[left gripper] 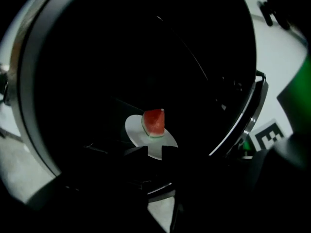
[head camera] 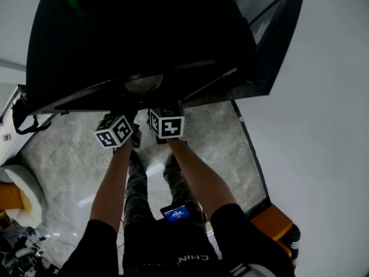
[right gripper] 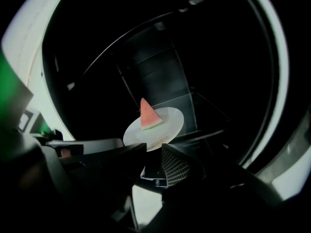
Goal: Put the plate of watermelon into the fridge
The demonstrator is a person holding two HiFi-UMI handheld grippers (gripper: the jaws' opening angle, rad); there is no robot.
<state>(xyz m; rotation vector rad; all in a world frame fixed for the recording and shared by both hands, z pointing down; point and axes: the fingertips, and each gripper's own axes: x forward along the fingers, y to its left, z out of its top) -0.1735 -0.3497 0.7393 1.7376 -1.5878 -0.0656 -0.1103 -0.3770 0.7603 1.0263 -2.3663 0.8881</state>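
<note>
"Where's the plate?"

"Inside the fridge (head camera: pixel 144 33), in the dark. The plate (right gripper: pixel 167 120) looks to be resting on a glass shelf (right gripper: pixel 199 106), with the watermelon (right gripper: pixel 148 115) wedge standing on it, off to one side."

"Are the tongs on it?"

"Not that I can see. The left tongs (left gripper: pixel 155 152) stand a little apart, and the near rim shows white through the gap. The right tongs (right gripper: pixel 154 152) are apart too, their tips just short of the rim. Neither pair is clamped on anything."

"How would it handle if it needs shifting?"

"Stiff and smooth, I'd guess, probably glazed. That makes it slippery under the pads, and breakable if it knocks the shelf. It doesn't look heavy. The wedge is loose and sits on its rind, so any tilt could topple it or slide it."

"So where would you hold it?"

"By the bare near rim, one pair on each side, well away from the fruit, keeping it level. A gentle push on the rim might do as well."
</note>
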